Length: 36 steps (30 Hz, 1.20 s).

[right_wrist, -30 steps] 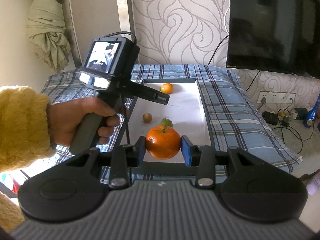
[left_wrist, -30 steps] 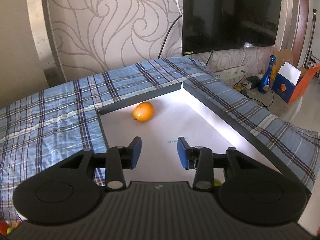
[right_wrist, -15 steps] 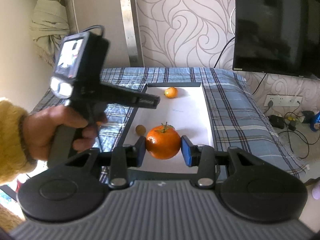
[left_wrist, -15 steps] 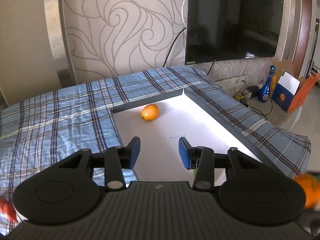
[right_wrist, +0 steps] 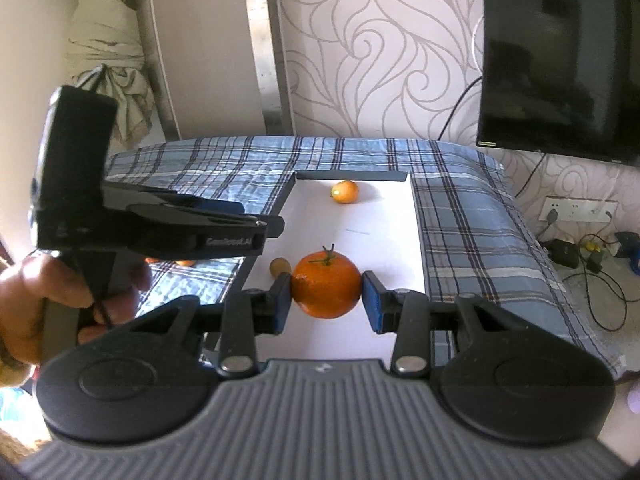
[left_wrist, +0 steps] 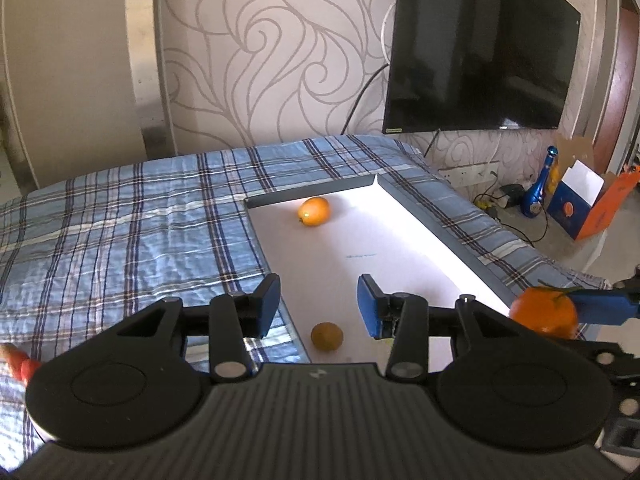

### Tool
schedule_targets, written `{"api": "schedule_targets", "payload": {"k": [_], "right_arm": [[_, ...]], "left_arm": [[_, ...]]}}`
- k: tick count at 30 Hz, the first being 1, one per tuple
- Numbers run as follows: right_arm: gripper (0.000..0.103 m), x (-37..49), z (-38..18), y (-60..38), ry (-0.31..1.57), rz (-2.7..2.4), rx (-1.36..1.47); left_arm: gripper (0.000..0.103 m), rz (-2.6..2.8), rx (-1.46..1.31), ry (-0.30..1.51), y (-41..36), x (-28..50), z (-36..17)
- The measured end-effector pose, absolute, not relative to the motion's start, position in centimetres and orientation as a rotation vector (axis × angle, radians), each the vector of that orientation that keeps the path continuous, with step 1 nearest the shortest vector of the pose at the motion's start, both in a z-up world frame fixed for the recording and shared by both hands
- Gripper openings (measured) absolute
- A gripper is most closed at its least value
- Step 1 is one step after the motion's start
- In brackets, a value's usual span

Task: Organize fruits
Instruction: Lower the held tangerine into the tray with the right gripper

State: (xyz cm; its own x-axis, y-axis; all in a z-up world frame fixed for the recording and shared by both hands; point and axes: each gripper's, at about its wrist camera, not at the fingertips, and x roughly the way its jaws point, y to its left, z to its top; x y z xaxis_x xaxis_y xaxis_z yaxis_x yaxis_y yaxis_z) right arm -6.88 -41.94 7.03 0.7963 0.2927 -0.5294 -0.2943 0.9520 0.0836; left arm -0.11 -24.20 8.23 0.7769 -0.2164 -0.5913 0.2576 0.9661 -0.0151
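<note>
My right gripper (right_wrist: 326,304) is shut on a large orange tangerine (right_wrist: 326,284) with a stem, held above the near end of the white tray (right_wrist: 384,216). The tangerine also shows in the left wrist view (left_wrist: 544,312). My left gripper (left_wrist: 318,306) is open and empty above the tray's (left_wrist: 400,248) near left edge; it also shows in the right wrist view (right_wrist: 260,230). A small orange fruit (left_wrist: 314,211) (right_wrist: 345,192) lies at the tray's far end. A small brown fruit (left_wrist: 327,336) (right_wrist: 280,267) lies near the tray's front left.
The tray rests on a blue plaid cloth (left_wrist: 132,232). Orange-red fruit (left_wrist: 18,362) lies at the cloth's left edge. A television (left_wrist: 476,52) hangs on the patterned wall. A blue bottle (left_wrist: 538,196), an orange box (left_wrist: 592,208) and cables (right_wrist: 592,256) sit on the floor to the right.
My left gripper has pulled back and up, so the brown fruit and the tangerine come into its view. My right gripper has moved forward over the tray with the tangerine.
</note>
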Motion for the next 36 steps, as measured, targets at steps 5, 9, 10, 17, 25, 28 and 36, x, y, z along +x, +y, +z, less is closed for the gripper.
{"api": "schedule_targets", "payload": {"k": [5, 9, 10, 17, 25, 28, 36], "right_arm": [[0.041, -6.1, 6.8, -41.6, 0.572, 0.337, -0.02], [0.041, -5.3, 6.7, -41.5, 0.573, 0.342, -0.029], [0.041, -5.1, 6.7, -41.4, 0.572, 0.343, -0.031], [0.041, -3.8, 6.7, -41.4, 0.56, 0.342, -0.029], [0.041, -2.9, 5.2, -41.3, 0.594, 0.343, -0.026], [0.041, -2.2, 4.8, -40.9, 0.608, 0.344, -0.045], [0.041, 0.5, 5.0, -39.9, 0.621, 0.344, -0.082]], "left_arm": [[0.049, -0.24, 0.054, 0.632, -23.6, -1.0, 8.4], [0.049, -0.232, 0.065, 0.632, -23.4, -1.8, 8.7], [0.049, -0.231, 0.065, 0.632, -23.3, -2.0, 8.8], [0.055, -0.22, 0.062, 0.632, -22.9, -3.9, 9.4], [0.056, -0.211, 0.07, 0.641, -22.8, -6.0, 8.9], [0.056, -0.209, 0.056, 0.646, -22.4, -6.5, 8.8], [0.056, -0.192, 0.008, 0.648, -21.1, -7.2, 9.0]]}}
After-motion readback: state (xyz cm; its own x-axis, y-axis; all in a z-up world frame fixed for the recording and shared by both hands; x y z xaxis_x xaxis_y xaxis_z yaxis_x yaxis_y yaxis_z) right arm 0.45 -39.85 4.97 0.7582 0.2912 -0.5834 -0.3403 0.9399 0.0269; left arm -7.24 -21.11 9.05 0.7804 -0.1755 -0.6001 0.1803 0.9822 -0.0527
